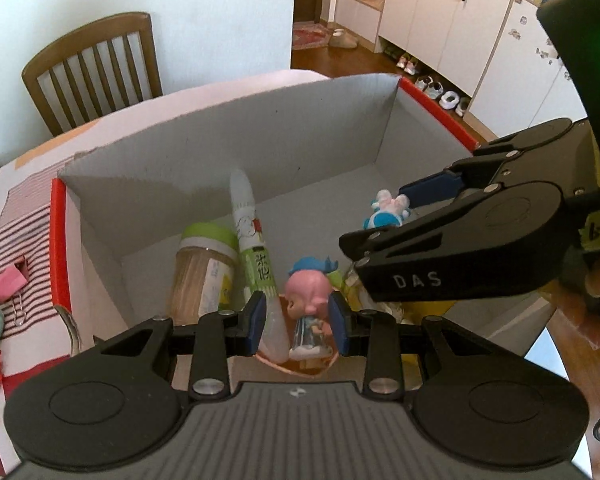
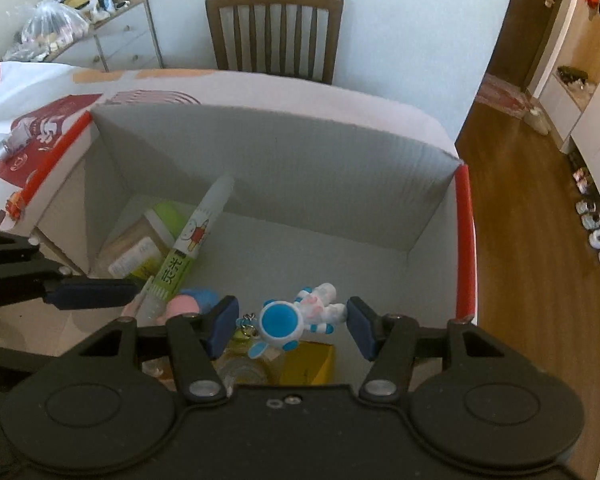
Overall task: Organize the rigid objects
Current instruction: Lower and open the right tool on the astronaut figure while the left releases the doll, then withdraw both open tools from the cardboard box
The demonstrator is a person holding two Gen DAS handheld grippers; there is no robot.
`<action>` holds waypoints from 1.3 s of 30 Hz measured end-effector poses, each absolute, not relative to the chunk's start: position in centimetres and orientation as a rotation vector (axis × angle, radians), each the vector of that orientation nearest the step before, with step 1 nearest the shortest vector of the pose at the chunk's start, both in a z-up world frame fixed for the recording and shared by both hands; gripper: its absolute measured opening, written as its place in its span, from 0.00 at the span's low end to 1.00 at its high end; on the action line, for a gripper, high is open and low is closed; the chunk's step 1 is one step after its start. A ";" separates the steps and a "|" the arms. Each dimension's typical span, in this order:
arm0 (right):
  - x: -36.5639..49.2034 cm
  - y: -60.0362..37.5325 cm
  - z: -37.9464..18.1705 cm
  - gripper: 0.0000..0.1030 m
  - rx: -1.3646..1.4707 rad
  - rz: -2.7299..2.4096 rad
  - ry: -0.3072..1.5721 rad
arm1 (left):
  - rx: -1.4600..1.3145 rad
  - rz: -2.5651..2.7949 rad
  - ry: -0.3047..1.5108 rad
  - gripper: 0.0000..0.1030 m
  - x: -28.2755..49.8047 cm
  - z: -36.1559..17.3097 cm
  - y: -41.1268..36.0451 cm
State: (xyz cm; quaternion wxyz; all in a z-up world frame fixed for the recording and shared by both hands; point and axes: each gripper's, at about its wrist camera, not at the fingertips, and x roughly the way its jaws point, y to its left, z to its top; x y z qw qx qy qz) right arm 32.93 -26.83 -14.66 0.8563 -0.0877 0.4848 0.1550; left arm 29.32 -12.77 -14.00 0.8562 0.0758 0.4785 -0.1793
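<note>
Grey cardboard box (image 1: 228,148) holds several items | left gripper (image 1: 298,322), right gripper (image 2: 290,326) spread, apparently empty | pink binder clip (image 1: 10,284) left on surface

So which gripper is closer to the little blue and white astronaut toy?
Right. The right gripper has its open jaws either side of the astronaut toy in the box. The left gripper is off to its left, around the pink-headed doll.

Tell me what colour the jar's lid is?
Light green. The jar's lid shows best in the left wrist view.
</note>
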 end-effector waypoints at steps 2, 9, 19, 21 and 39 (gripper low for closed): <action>32.9 -26.8 -14.7 0.59 -0.191 0.327 1.024 | 0.155 -0.375 1.011 0.33 29.3 -14.1 -12.7; 33.1 -26.9 -14.4 0.63 -0.164 0.317 1.026 | 0.135 -0.389 1.000 0.33 28.9 -13.7 -12.6; 31.2 -26.7 -12.6 0.64 -0.145 0.320 0.994 | 0.113 -0.401 0.967 0.33 27.3 -12.0 -12.1; 30.6 -26.6 -12.2 0.65 -0.140 0.322 0.986 | 0.103 -0.401 0.961 0.33 27.0 -11.6 -11.7; 25.9 -24.8 -7.5 0.72 -0.102 0.338 0.887 | 0.041 -0.383 0.866 0.44 23.2 -7.6 -7.4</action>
